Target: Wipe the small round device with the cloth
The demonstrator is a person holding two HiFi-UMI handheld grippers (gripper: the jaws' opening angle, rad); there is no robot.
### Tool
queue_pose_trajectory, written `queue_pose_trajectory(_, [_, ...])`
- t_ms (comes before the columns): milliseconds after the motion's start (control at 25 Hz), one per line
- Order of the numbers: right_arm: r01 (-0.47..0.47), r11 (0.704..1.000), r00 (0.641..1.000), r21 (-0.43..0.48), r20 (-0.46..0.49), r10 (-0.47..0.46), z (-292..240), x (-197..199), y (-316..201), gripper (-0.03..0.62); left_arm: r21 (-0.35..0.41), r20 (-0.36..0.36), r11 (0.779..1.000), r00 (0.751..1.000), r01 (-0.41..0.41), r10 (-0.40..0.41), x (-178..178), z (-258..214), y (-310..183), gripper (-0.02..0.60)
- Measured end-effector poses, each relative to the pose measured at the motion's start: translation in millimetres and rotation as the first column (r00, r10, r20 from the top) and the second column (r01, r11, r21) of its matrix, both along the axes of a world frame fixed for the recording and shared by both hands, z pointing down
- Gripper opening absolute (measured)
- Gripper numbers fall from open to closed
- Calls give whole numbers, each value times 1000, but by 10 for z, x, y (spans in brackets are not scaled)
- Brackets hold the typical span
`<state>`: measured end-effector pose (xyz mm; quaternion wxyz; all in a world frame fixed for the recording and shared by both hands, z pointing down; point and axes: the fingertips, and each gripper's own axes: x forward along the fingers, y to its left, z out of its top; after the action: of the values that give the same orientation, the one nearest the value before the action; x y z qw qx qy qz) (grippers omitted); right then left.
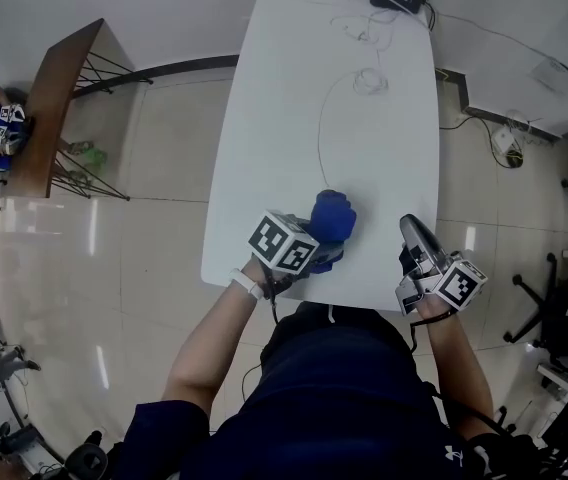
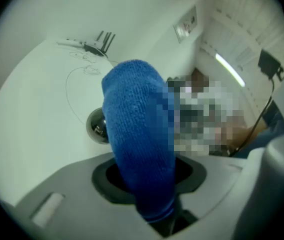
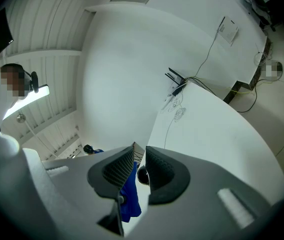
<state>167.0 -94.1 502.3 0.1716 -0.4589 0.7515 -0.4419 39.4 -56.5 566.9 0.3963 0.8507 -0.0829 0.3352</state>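
Blue cloth (image 1: 334, 218) clamped in the left gripper (image 1: 326, 251), and the small round device (image 2: 97, 125) is on the table (image 1: 294, 118) right beside it.
Head view: the left gripper has the bunched cloth over the table's near end, while the right gripper (image 1: 414, 230) hangs at the near edge, off to the right, apart from it. Left gripper view: the jaws are clamped on the cloth, which stands up between them. The shiny device lies on the tabletop, partly tucked behind the cloth's left side, and a thin cable (image 2: 74, 91) curls beyond. Right gripper view: the jaws are a narrow gap apart and grip nothing. Through the gap you can see the device and cloth.
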Motion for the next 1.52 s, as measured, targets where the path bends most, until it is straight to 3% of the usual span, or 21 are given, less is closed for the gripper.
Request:
queue_pose_trajectory(160, [15, 1000, 1000, 2, 24, -15, 40, -68, -46, 78, -139, -164, 982, 976, 125, -147, -201, -30, -171, 160])
queue_pose_trajectory(280, [9, 1000, 1000, -6, 19, -9, 51, -134, -102, 78, -260, -271, 952, 935, 160, -231, -354, 26, -281, 160])
queue_pose_trajectory(360, [9, 1000, 1000, -8, 22, -9, 66, -206, -151, 78, -392, -345, 908, 891, 149, -295, -442, 95, -253, 160])
queue_pose_trajectory(440, [20, 1000, 1000, -17, 7, -20, 96, -257, -188, 78, -531, -362, 830, 838, 174, -407, -530, 171, -206, 158])
queue_pose_trajectory(480, [30, 999, 1000, -17, 3, -30, 92, -284, -208, 78, -590, -345, 782, 813, 201, -469, -569, 204, -188, 158])
queue_pose_trajectory(520, [41, 999, 999, -11, 5, -41, 74, -308, -228, 78, -623, -329, 750, 795, 223, -509, -597, 241, -177, 156])
queue_pose_trajectory(560, [48, 999, 999, -1, 9, -48, 49, -325, -242, 78, -629, -323, 742, 789, 233, -522, -607, 282, -171, 156])
queue_pose_trajectory(680, [42, 999, 999, 19, 23, -42, -4, -327, -228, 78, -597, -303, 770, 825, 225, -476, -551, 473, -133, 158])
queue_pose_trajectory(760, [38, 999, 999, 20, 28, -38, -15, -309, -186, 78, -565, -254, 793, 866, 229, -431, -509, 688, -99, 156])
queue_pose_trajectory(840, [43, 999, 998, 24, 33, -44, -35, -262, -101, 78, -537, -191, 803, 891, 258, -413, -451, 864, -53, 157])
queue_pose_trajectory(1160, [74, 997, 997, 22, 33, -75, -72, -142, 89, 77, -451, -108, 822, 893, 348, -437, -425, 774, 51, 158])
queue_pose_trajectory(1200, [75, 997, 997, 21, 32, -76, -42, -81, 116, 77, -418, -109, 838, 897, 350, -429, -356, 723, 78, 158])
queue_pose_trajectory(1280, [60, 998, 998, 11, 35, -61, 52, 57, 232, 75, -320, -141, 892, 915, 319, -378, -155, 527, 176, 158])
queue_pose_trajectory(1400, [56, 998, 998, 17, 18, -56, 74, 81, 326, 75, -171, -176, 962, 954, 212, -242, 48, 195, 402, 159])
queue_pose_trajectory(1440, [63, 998, 998, 21, 14, -64, 64, 52, 315, 75, -147, -178, 973, 963, 180, -205, 96, 156, 472, 160])
queue_pose_trajectory(1520, [79, 996, 997, 29, 15, -79, 35, -15, 287, 75, -152, -163, 973, 967, 173, -198, 139, 219, 526, 160])
